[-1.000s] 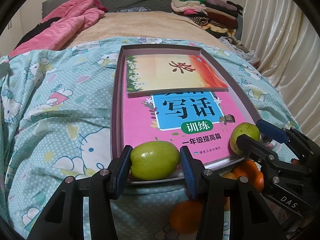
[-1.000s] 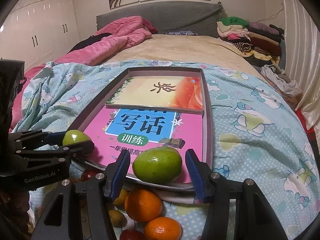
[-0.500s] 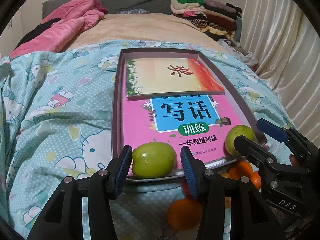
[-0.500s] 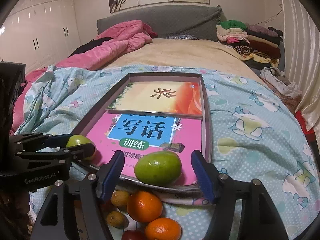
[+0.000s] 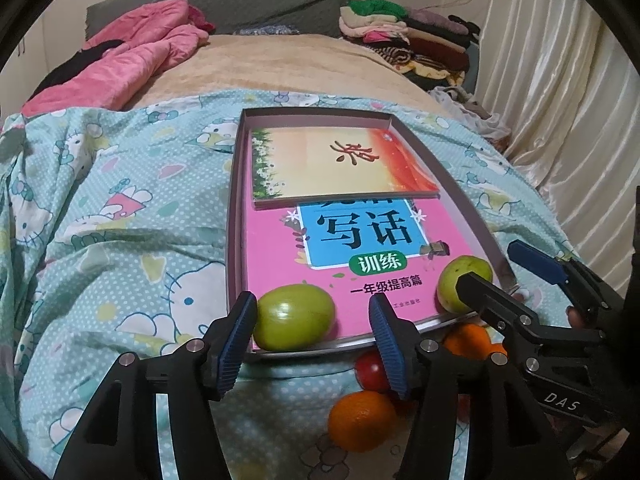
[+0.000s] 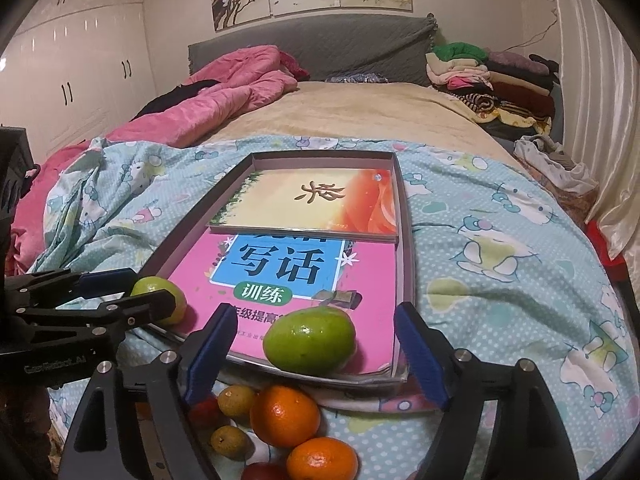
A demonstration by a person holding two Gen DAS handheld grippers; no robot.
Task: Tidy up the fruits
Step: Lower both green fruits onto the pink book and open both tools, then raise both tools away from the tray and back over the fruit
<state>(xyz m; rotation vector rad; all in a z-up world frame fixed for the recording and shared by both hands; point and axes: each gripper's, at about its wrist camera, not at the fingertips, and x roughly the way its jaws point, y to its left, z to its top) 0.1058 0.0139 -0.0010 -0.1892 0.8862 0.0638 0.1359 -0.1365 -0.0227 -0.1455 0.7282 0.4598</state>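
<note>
Figure: your left gripper (image 5: 312,332) and right gripper (image 6: 316,360) each stood apart around one green fruit, not clamped. The left fruit (image 5: 294,317) lay at the tray's (image 5: 234,216) near left corner, the right fruit (image 6: 310,340) near its near right corner, both on the pink book (image 6: 304,280), probably just set down. Counted: two green fruits, two books, two oranges (image 6: 285,416) showing whole off the near edge
</note>
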